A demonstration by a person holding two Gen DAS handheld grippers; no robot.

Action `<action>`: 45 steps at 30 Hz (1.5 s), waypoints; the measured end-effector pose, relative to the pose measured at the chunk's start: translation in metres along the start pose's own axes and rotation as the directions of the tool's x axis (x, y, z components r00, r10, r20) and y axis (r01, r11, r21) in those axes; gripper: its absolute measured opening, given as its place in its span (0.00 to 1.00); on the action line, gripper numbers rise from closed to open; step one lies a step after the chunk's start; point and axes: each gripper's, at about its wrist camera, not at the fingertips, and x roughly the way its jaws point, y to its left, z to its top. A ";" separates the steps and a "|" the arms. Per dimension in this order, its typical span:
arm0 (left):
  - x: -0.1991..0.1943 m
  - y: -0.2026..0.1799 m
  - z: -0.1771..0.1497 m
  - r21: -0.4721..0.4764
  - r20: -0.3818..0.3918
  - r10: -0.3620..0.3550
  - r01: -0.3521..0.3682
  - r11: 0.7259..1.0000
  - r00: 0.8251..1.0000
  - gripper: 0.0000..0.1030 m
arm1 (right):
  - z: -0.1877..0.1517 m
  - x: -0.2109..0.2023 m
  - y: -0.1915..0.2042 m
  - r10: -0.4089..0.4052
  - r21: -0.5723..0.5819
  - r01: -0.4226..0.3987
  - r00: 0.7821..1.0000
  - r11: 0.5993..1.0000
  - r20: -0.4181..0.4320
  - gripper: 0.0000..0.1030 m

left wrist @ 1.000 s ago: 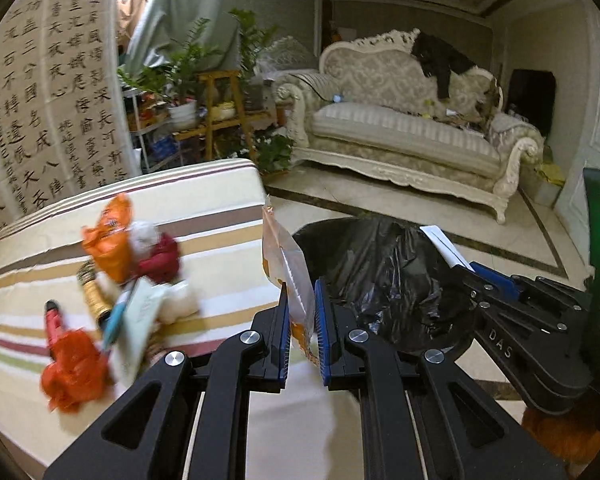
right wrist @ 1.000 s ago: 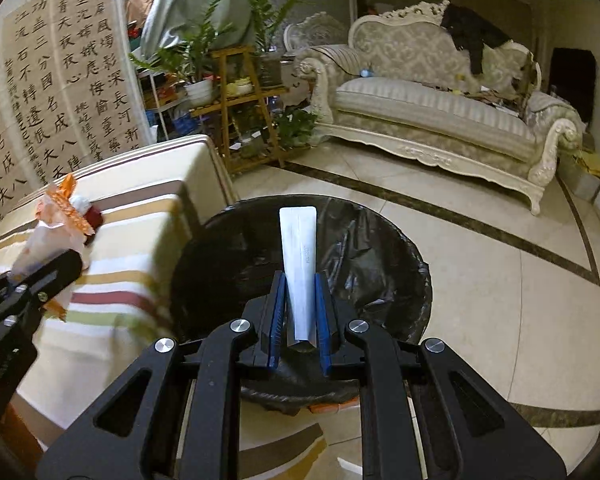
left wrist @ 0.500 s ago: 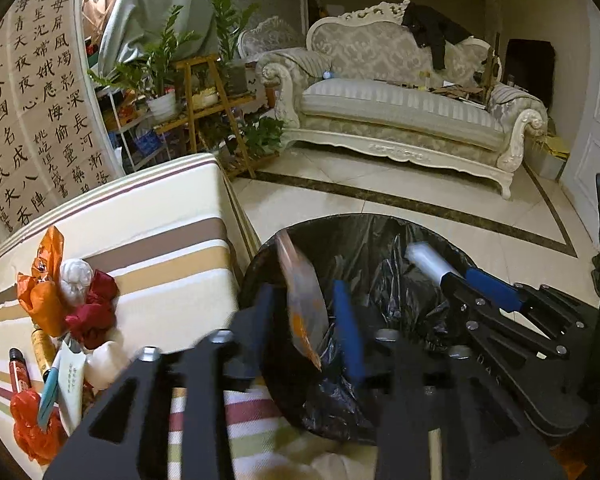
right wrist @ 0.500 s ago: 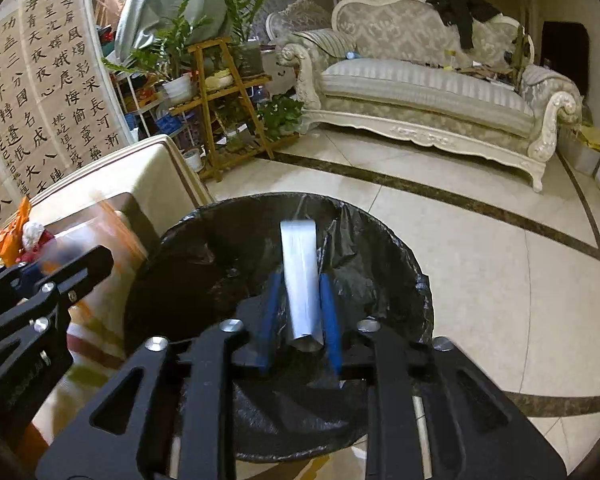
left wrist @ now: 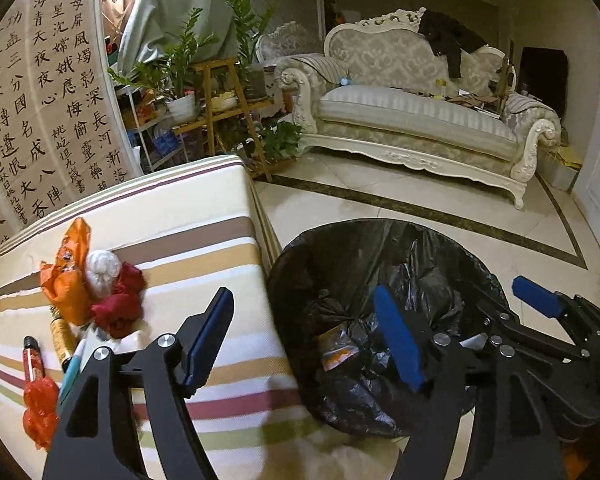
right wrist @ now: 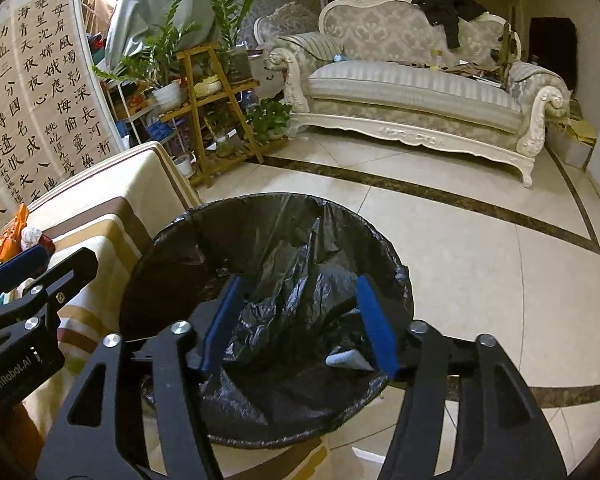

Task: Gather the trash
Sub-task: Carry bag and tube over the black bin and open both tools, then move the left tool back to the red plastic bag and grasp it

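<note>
Trash [left wrist: 88,292] is lying heaped on the bench [left wrist: 204,216] beside the bin [left wrist: 384,264] — a wrapper [left wrist: 337,347] and white scrap [right wrist: 348,359] sitting inside it. Both grippers, left [left wrist: 304,340] and right [right wrist: 298,320], are hovering over the bin, jaws apart, empty — probably between drop and next pick; next, reaching to the heap.

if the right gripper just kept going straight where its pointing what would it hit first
Probably the crumpled black bin liner inside the trash bin; the open right gripper points into its mouth. Depth is unclear.
</note>
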 end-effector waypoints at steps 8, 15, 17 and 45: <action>-0.023 0.023 -0.013 -0.033 0.010 0.035 -0.034 0.999 0.999 0.73 | -0.012 -0.014 0.013 0.051 0.006 -0.051 0.999 0.999 -0.018 0.68; -0.049 0.055 -0.029 -0.065 0.024 0.083 -0.082 0.995 0.996 0.73 | -0.022 -0.027 0.047 0.095 -0.045 -0.096 0.995 0.994 -0.026 0.68; -0.057 0.065 -0.034 -0.074 0.028 0.107 -0.104 0.992 0.994 0.73 | -0.024 -0.031 0.060 0.108 -0.064 -0.110 0.994 0.992 -0.028 0.68; -0.057 0.188 -0.082 -0.289 -0.109 0.140 -0.166 0.943 0.984 0.73 | -0.042 -0.043 0.157 0.192 -0.221 -0.206 0.978 0.953 -0.087 0.68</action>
